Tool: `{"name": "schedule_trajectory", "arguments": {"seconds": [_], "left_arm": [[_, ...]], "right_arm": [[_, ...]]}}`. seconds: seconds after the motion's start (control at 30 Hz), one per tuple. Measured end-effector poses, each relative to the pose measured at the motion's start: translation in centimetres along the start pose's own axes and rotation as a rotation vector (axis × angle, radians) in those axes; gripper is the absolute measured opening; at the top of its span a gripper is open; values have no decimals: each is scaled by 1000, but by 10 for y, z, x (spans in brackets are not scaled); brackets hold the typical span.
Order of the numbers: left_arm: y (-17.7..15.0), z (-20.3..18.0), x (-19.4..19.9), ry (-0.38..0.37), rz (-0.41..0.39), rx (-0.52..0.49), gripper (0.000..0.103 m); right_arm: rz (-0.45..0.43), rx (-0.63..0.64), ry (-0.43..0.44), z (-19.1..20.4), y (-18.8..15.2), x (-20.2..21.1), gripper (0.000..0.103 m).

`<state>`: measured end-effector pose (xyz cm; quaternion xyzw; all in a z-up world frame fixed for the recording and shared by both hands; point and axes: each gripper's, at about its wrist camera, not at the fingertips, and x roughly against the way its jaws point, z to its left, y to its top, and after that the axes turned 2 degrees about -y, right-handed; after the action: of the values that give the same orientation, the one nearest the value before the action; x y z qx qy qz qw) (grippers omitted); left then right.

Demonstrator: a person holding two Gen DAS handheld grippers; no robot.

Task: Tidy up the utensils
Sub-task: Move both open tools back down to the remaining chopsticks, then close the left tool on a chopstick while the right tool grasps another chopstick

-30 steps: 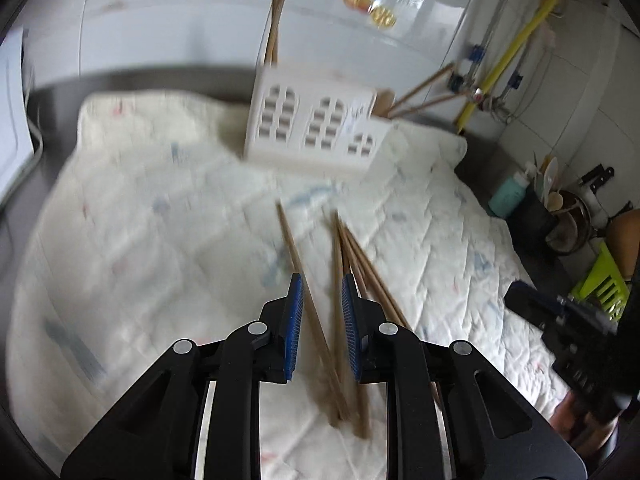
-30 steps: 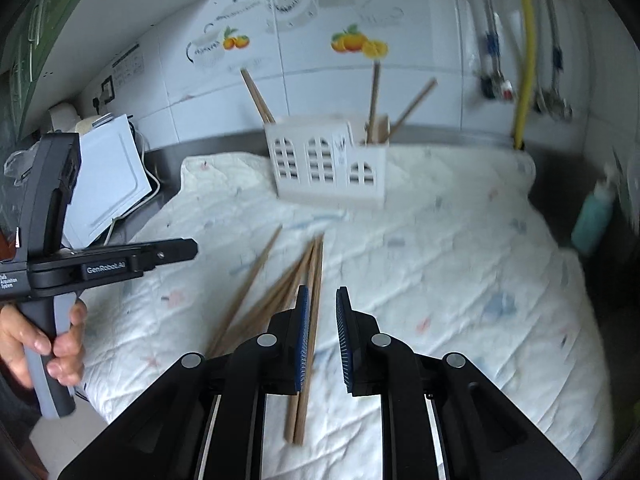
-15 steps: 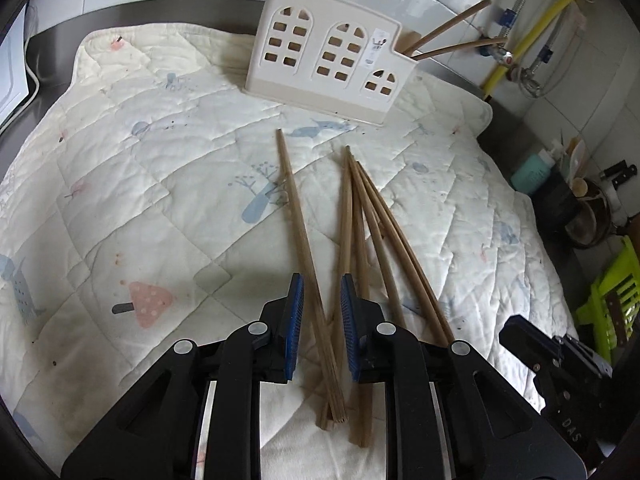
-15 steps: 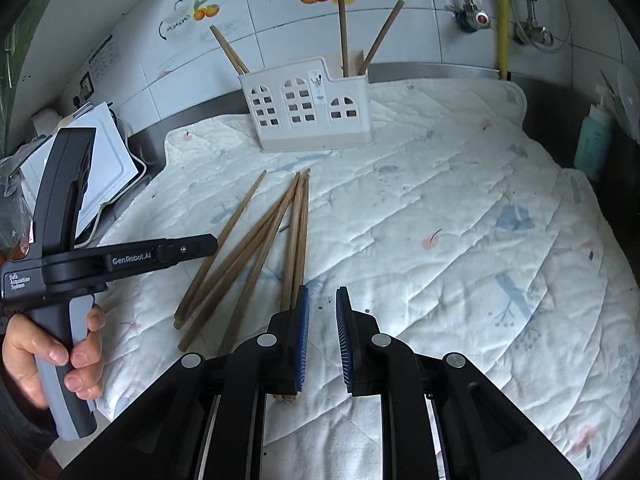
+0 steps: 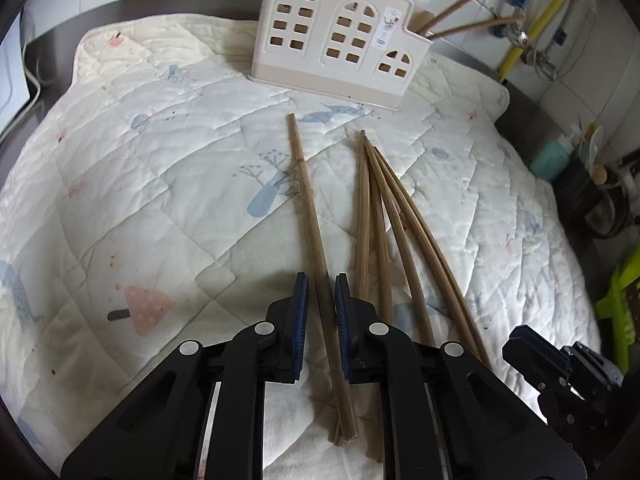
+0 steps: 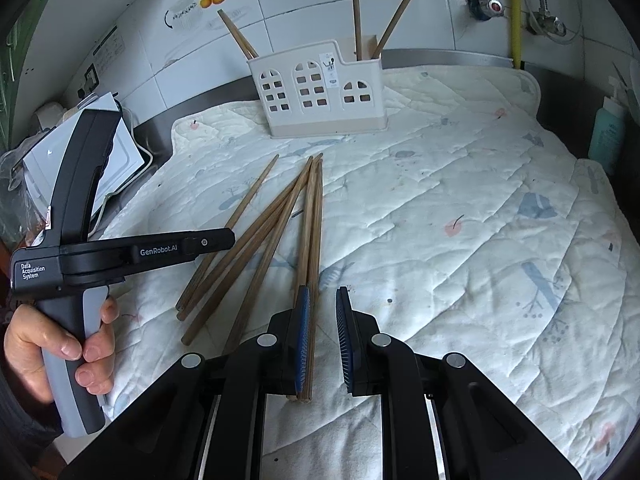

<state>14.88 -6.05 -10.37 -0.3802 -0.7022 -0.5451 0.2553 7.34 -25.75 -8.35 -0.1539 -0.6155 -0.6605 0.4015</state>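
Quilted mat (image 5: 160,184), left jaws closing around chopstick (image 5: 308,208)

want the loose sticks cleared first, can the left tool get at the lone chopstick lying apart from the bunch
Probably yes. The left tool already straddles that lone chopstick, its jaws closing around it, and nothing on the quilt blocks it.

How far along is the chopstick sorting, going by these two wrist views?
Done: about four chopsticks already stand in the white holder. In hand: the left gripper is closing around one loose chopstick on the quilted mat, pads not clearly pressing yet. The right gripper is nearly shut and holds nothing. Left: roughly six loose chopsticks, including the fanned bunch.
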Motion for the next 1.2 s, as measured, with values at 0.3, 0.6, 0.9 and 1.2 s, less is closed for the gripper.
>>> {"name": "schedule_trajectory", "arguments": {"seconds": [0.3, 0.6, 0.9, 1.2], "left_arm": [[2, 2, 1, 12, 15, -34, 7], [0, -1, 1, 16, 20, -64, 7], [-4, 3, 4, -5, 17, -55, 7], [-5, 4, 4, -15, 15, -73, 7]], "right_arm": [[29, 10, -1, 3, -3, -9, 13], [40, 83, -47, 14, -3, -13, 13], [50, 90, -45, 12, -3, -17, 12], [54, 93, -53, 11, -4, -19, 6]]}}
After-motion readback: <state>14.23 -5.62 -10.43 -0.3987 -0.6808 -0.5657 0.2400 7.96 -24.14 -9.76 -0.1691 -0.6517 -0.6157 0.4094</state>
